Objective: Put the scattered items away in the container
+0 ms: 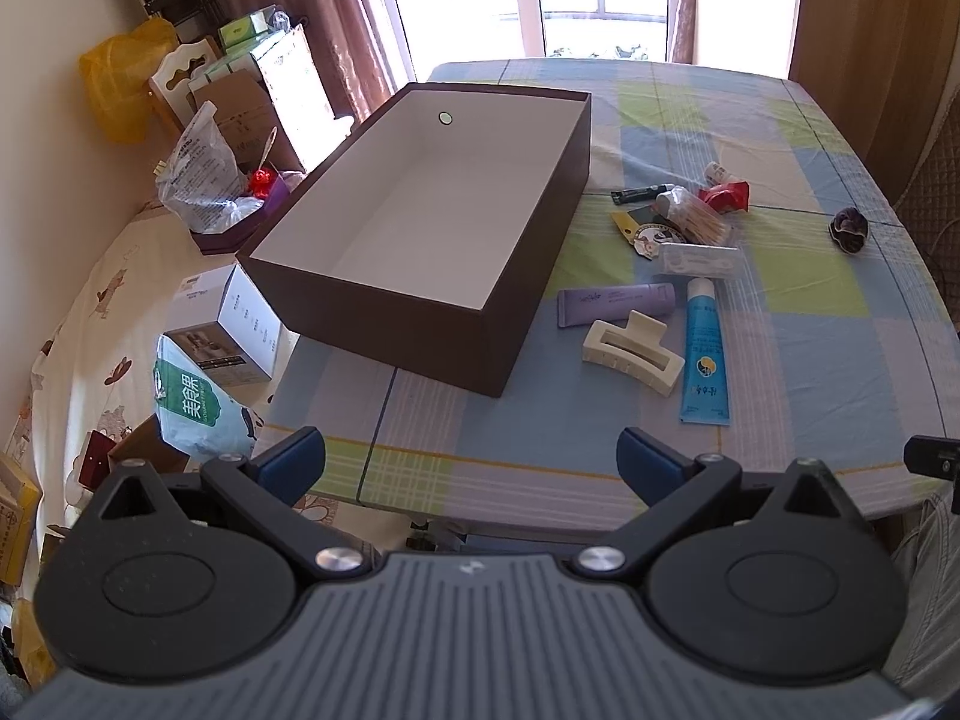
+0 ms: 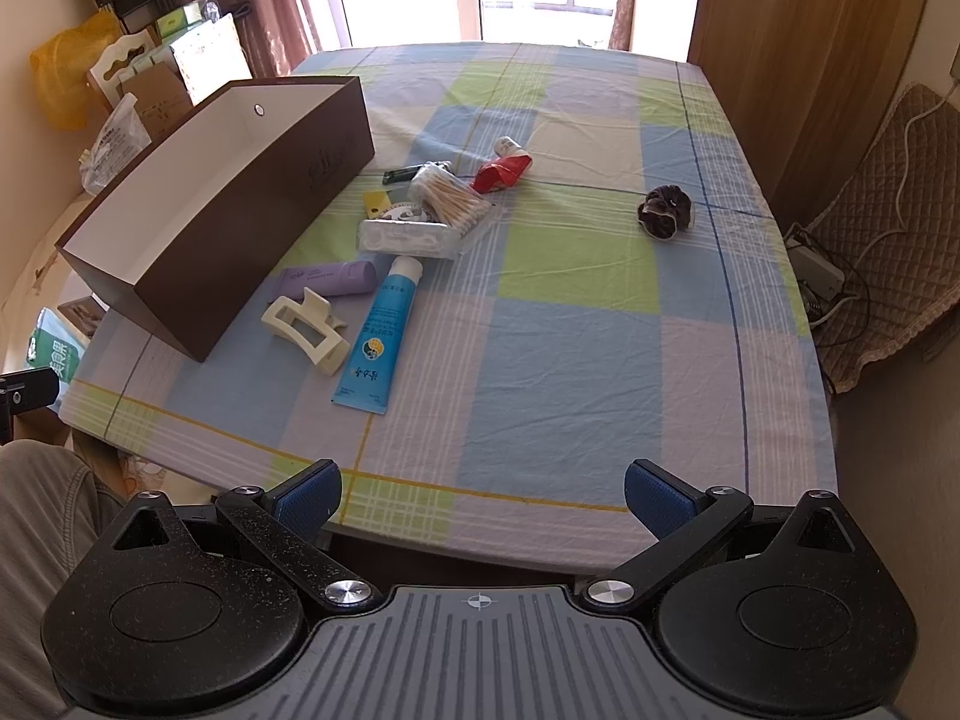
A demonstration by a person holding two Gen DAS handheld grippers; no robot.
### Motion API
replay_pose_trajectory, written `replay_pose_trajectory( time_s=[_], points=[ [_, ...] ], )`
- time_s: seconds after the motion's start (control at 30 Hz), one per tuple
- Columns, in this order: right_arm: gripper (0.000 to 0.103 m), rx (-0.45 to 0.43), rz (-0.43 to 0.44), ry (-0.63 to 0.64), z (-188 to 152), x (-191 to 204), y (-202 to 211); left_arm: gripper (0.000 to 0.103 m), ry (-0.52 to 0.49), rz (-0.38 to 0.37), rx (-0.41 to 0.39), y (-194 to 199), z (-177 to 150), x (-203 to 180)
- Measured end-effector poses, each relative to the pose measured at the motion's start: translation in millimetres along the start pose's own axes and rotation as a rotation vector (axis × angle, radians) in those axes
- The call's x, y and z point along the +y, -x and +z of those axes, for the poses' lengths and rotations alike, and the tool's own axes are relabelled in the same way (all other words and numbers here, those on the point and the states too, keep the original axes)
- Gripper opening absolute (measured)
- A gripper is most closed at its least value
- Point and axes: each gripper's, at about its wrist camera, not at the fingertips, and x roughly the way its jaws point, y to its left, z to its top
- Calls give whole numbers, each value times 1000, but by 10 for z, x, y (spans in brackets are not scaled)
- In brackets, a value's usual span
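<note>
Beside box [image 2: 252, 222], bare tablecloth [image 2: 570, 360].

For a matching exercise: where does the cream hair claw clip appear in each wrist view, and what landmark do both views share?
Left wrist view: the cream hair claw clip lies right of centre, just right of the brown box's near corner.
Right wrist view: the clip lies left of centre, beside the same corner.
Shared landmark: the blue tube lying along its right side.
</note>
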Motion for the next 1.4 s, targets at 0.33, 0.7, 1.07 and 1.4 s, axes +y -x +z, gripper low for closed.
replay_pose_trajectory(
  time_s=[0.33,0.7,1.07,1.4],
  points=[
    [103,-4,-3,5,-1,4,2,102,1,2,6,-18,1,0],
    [103,-1,-1,3,4,-11,-16,102,-5,3,15,-43,7,-14],
    [103,6,2,-2,12,-36,-65,102,-15,-10,26,-90,11,-56],
    [103,-3,31,-57,34,-196,-192,102,-36,-74,50,-280,28,-119]
  ],
)
